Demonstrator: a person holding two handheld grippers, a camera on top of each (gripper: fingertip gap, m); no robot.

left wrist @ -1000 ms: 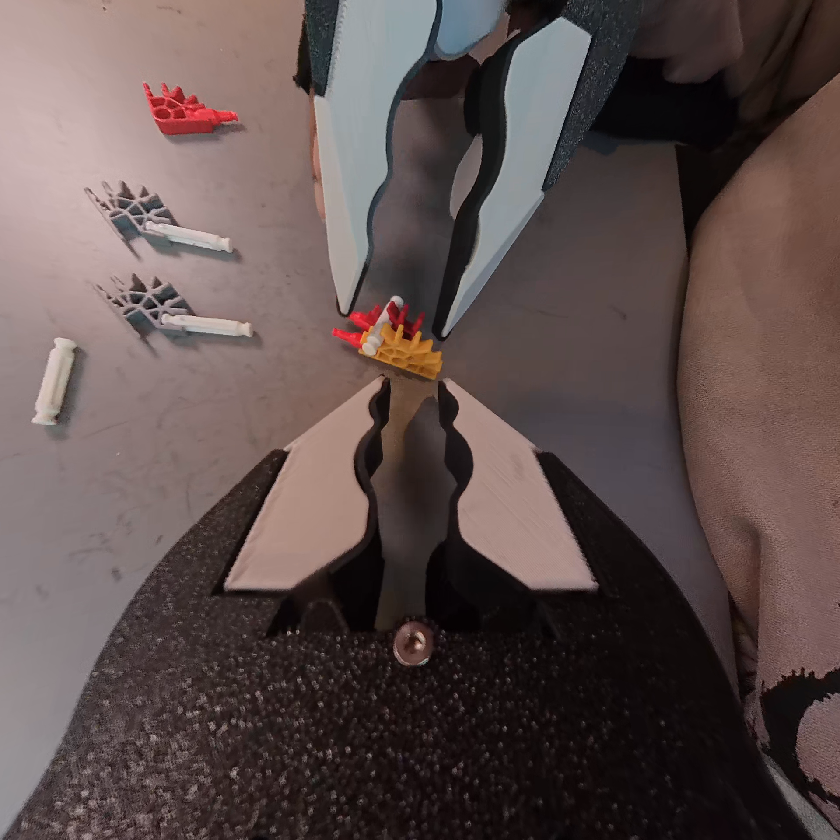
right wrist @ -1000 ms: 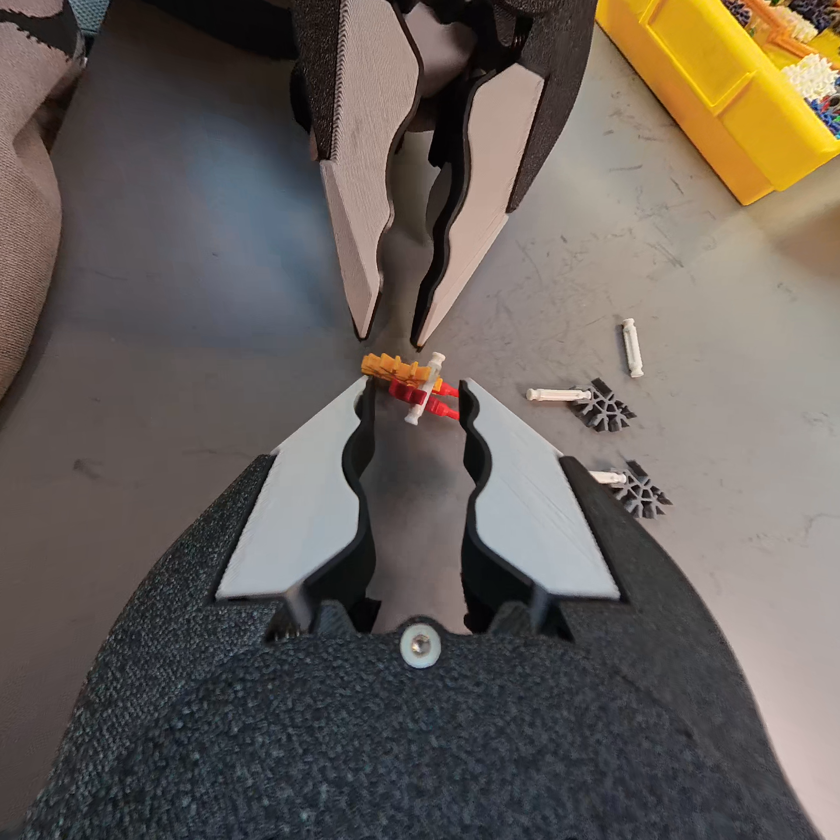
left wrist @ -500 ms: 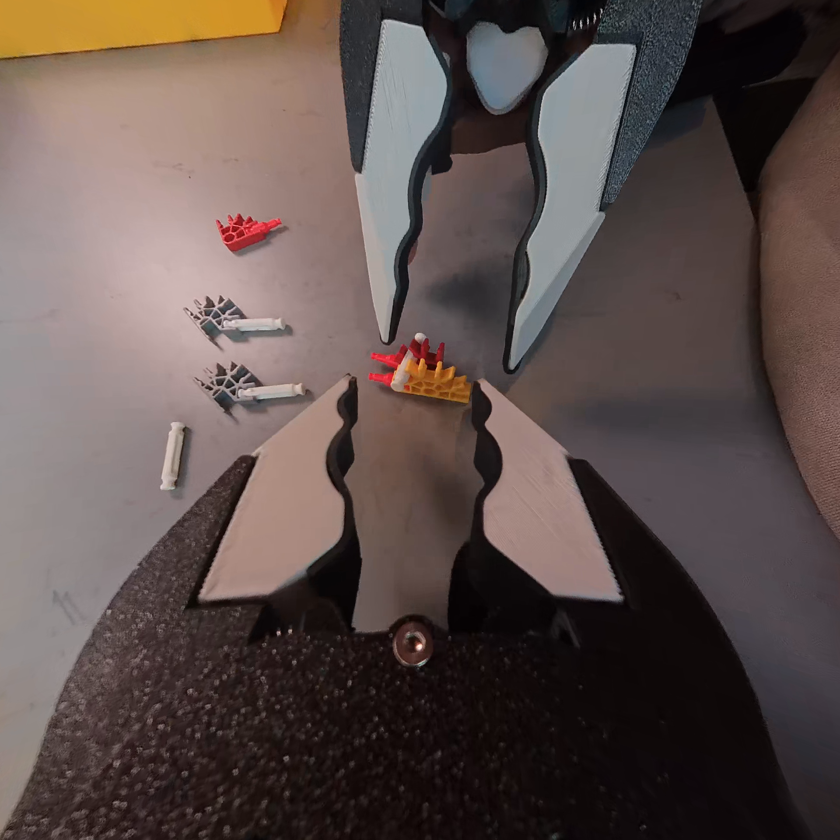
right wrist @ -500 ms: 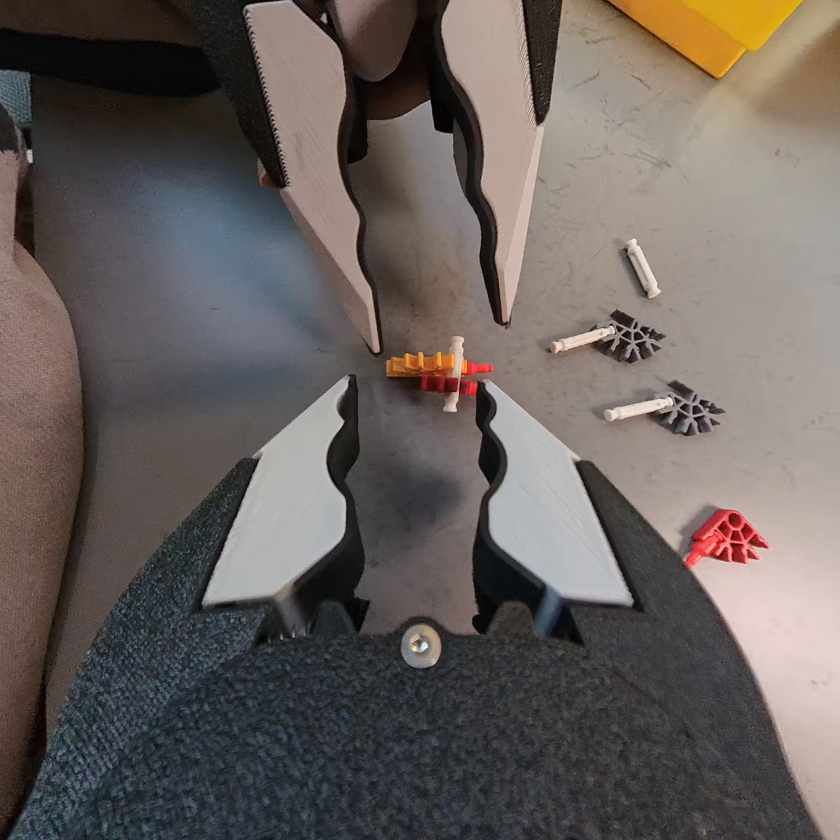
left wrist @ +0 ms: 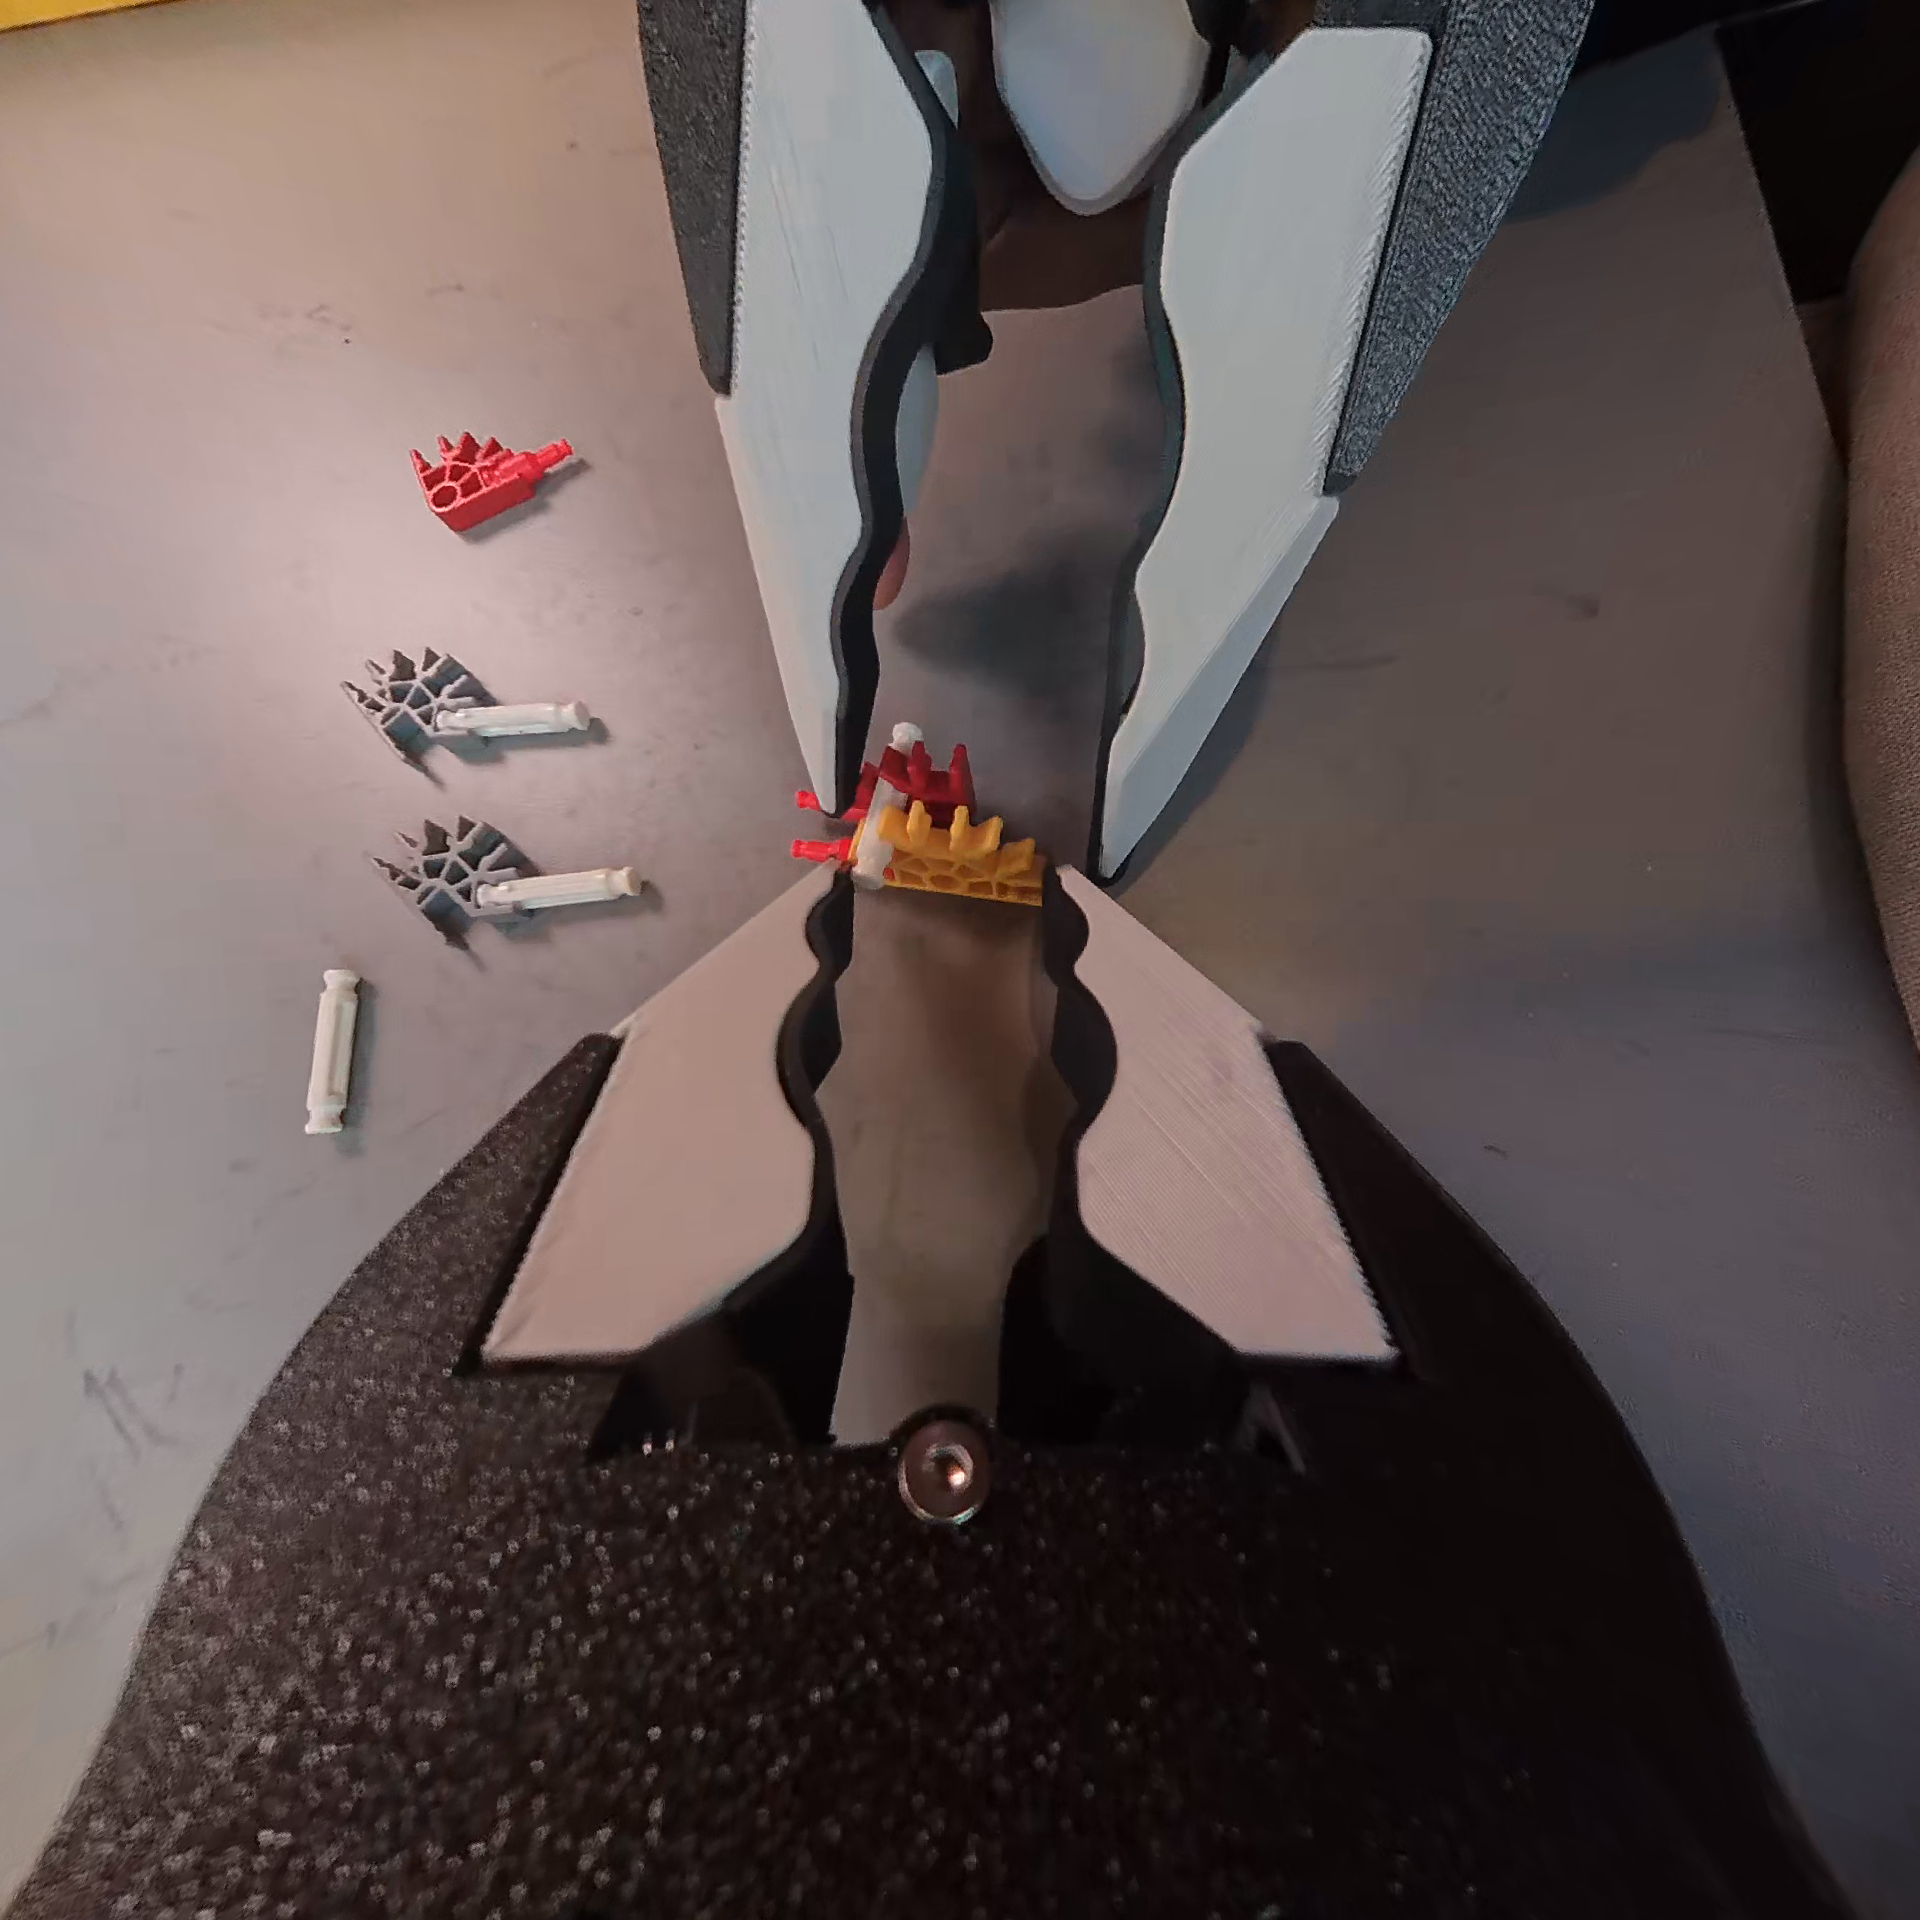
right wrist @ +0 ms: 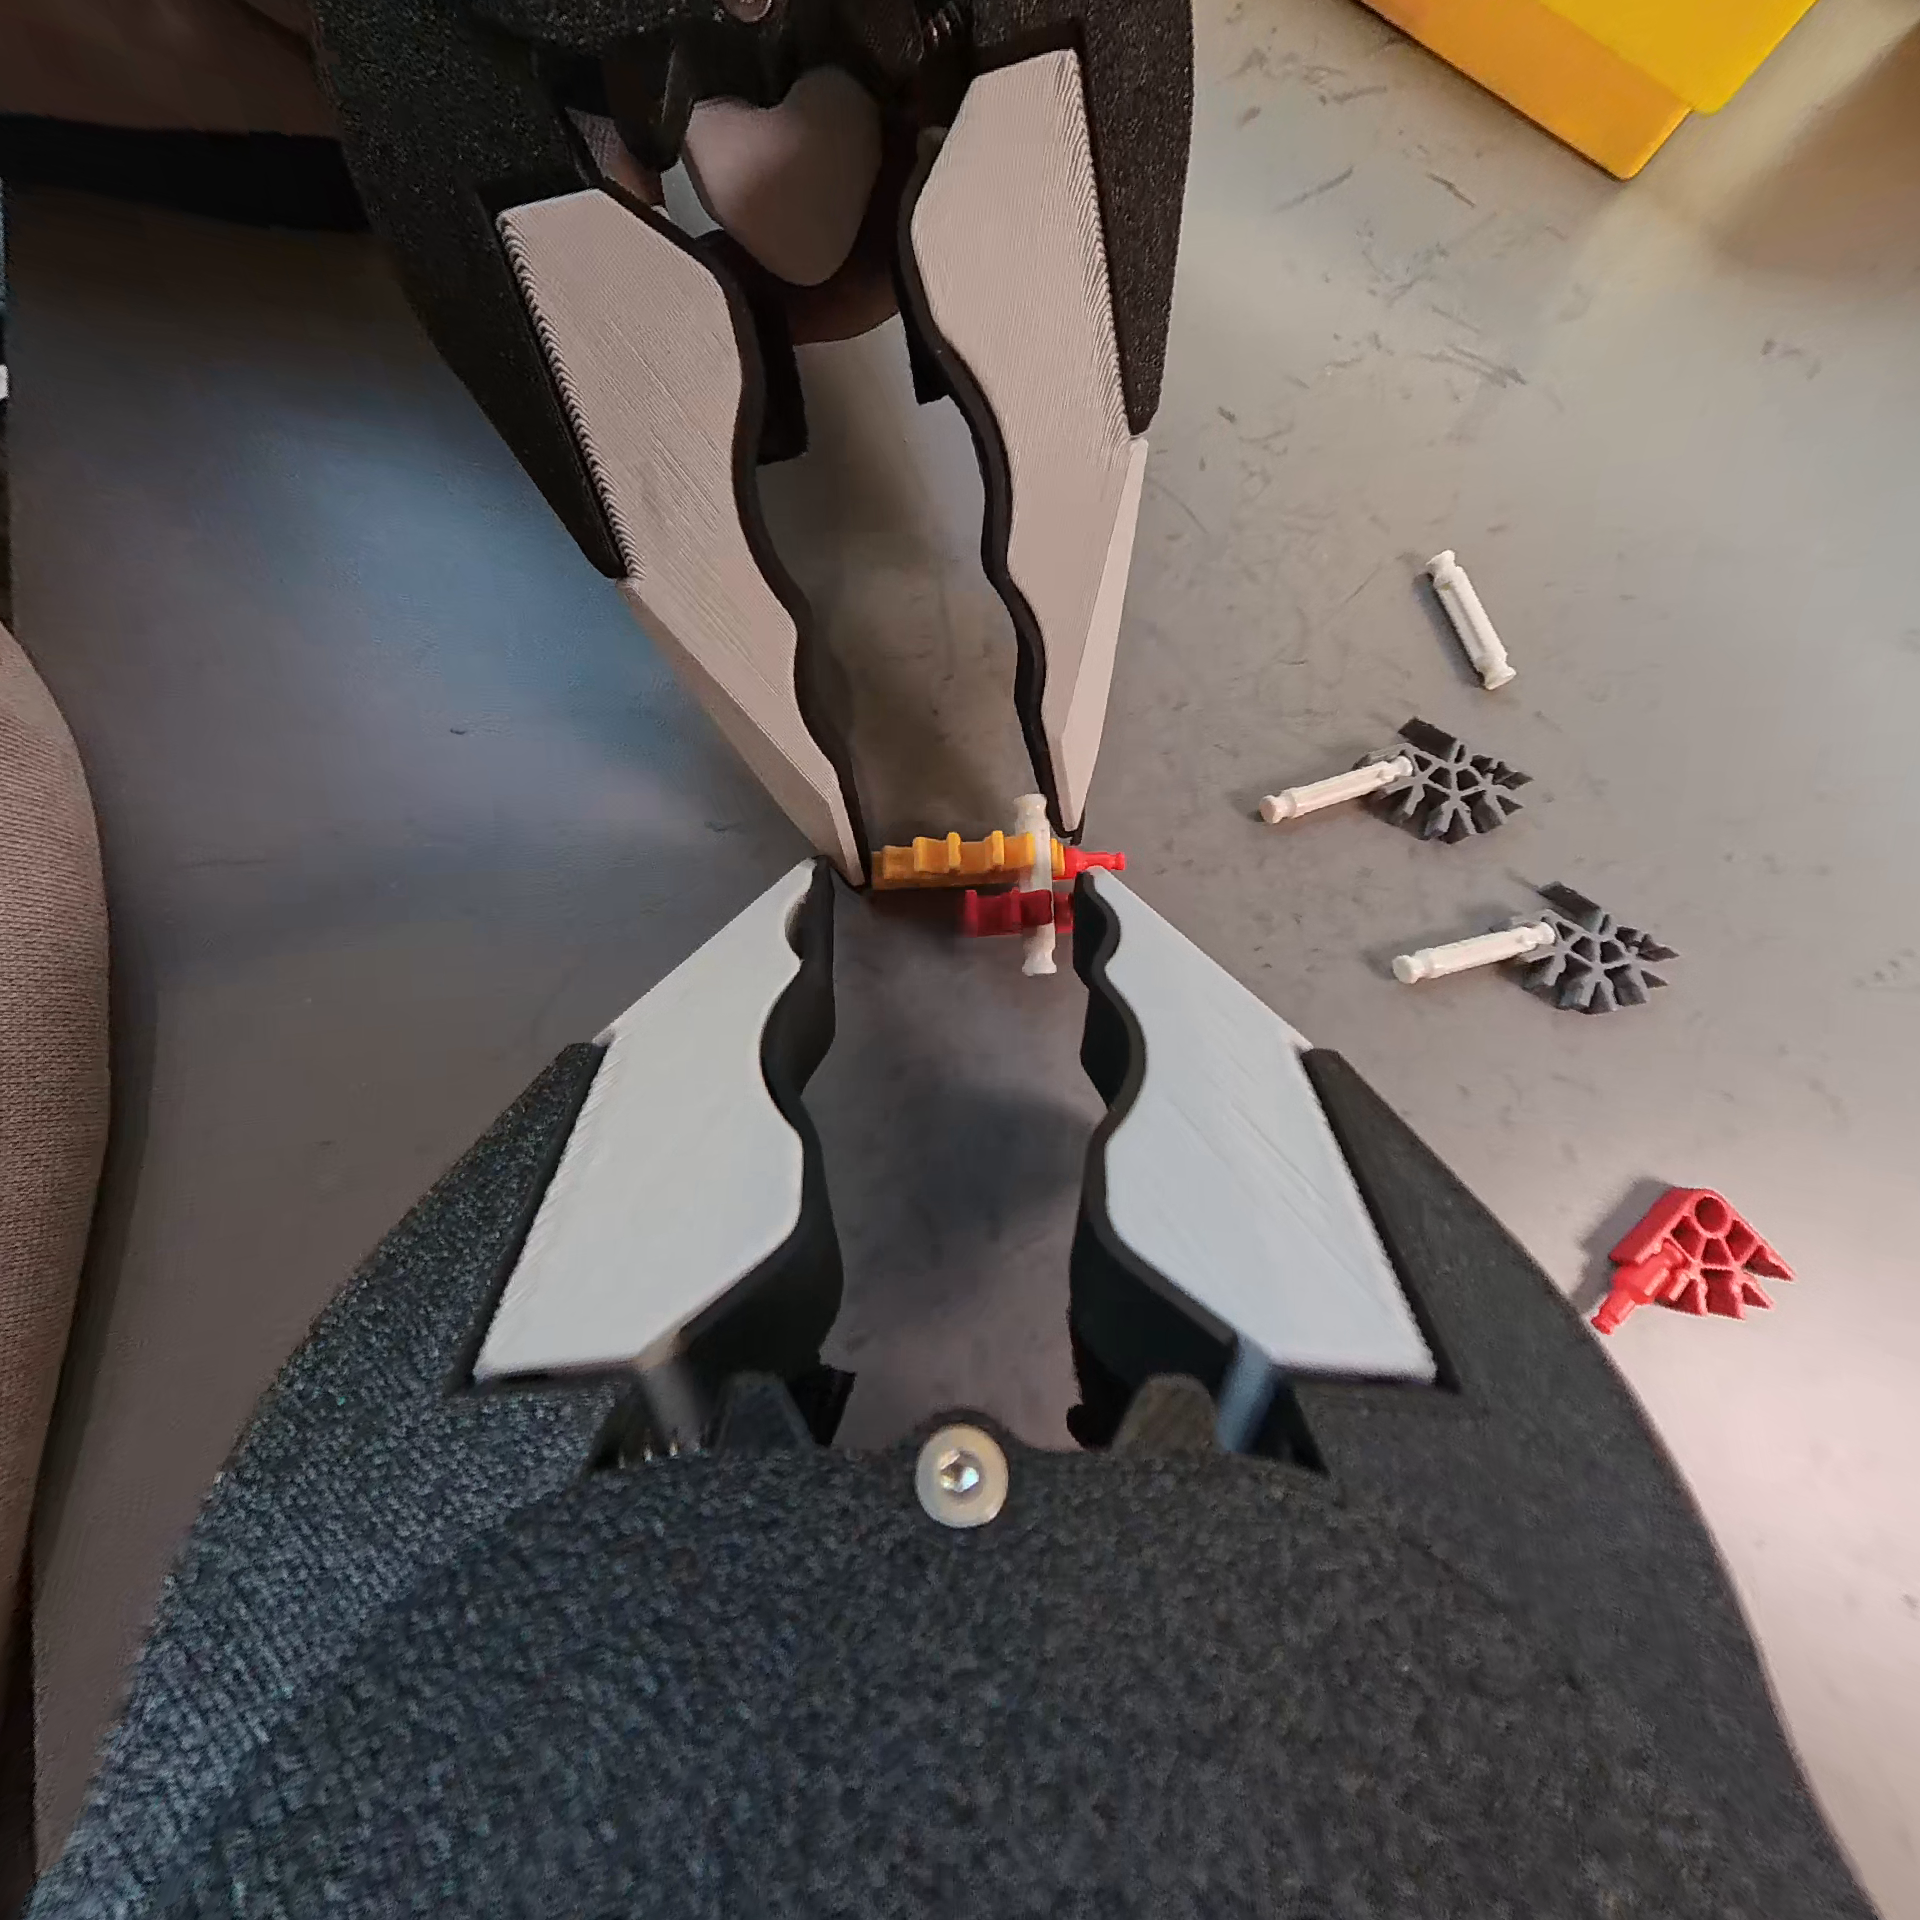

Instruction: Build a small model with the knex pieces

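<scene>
Both tongs, left (left wrist: 943, 883) and right (right wrist: 951, 878), gape around the sideways-lying connector cluster (left wrist: 940, 840).

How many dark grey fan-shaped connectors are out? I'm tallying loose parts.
2. One lies beside the loose white rod; the other lies between the first and the lone red connector. Each has a white rod plugged in. Gripper bodies may hide more.

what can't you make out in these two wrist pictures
- Yellow plastic bin: right wrist view, cut off by the top edge; contents unseen.
- Small yellow, red and white plastic connector cluster: too small in both views to tell how the pieces join, or whether either open tool's tips touch it.
- Brown fabric: left wrist view, cut off at the right edge.
</scene>
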